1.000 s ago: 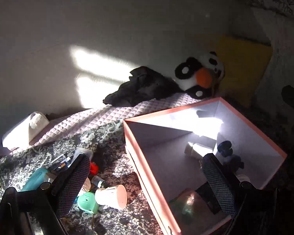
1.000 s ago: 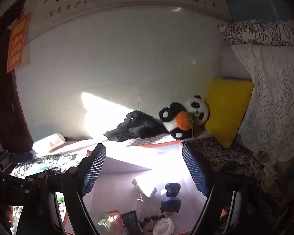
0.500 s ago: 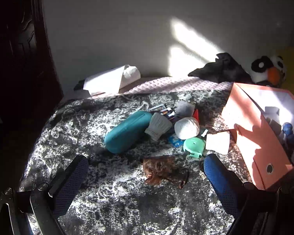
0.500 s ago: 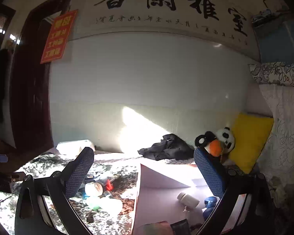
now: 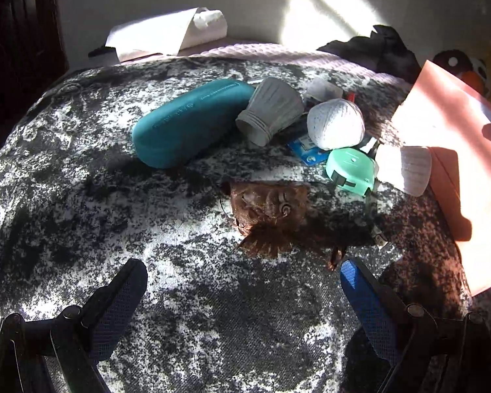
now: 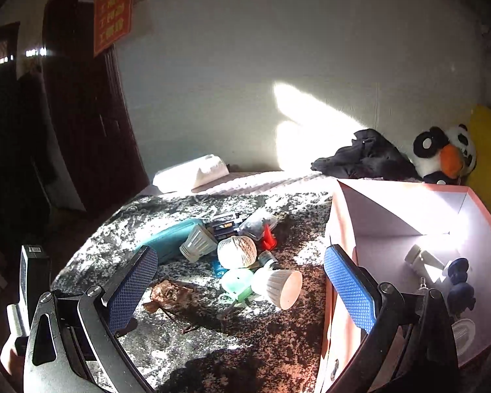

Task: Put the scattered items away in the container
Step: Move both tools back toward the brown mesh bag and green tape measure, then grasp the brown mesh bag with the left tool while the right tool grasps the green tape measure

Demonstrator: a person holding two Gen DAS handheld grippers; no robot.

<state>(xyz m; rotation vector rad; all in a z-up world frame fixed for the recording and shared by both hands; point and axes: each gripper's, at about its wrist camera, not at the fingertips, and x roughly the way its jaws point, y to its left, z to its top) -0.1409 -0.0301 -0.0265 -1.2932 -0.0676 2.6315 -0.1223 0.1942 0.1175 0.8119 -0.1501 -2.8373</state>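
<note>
In the left wrist view, the left gripper (image 5: 242, 273) is hovering with its jaws spread wide and empty, just short of a brown carved trinket (image 5: 267, 208) lying left of the pink box (image 5: 455, 150). In the right wrist view, the right gripper (image 6: 240, 273) is likewise gaping empty, framing a white bulb (image 6: 276, 286) lying just left of the pink box (image 6: 343, 226), with a teal case (image 6: 172, 237) farther left.

On the mottled blanket a teal glasses case (image 5: 190, 121) lies tilted toward 2 o'clock; at its 3 o'clock sit a ribbed grey bulb base (image 5: 271, 109), twine ball (image 5: 335, 124), mint tape measure (image 5: 352, 170), brown pouch (image 5: 268, 206); the pink box (image 6: 399, 203) stands open
</note>
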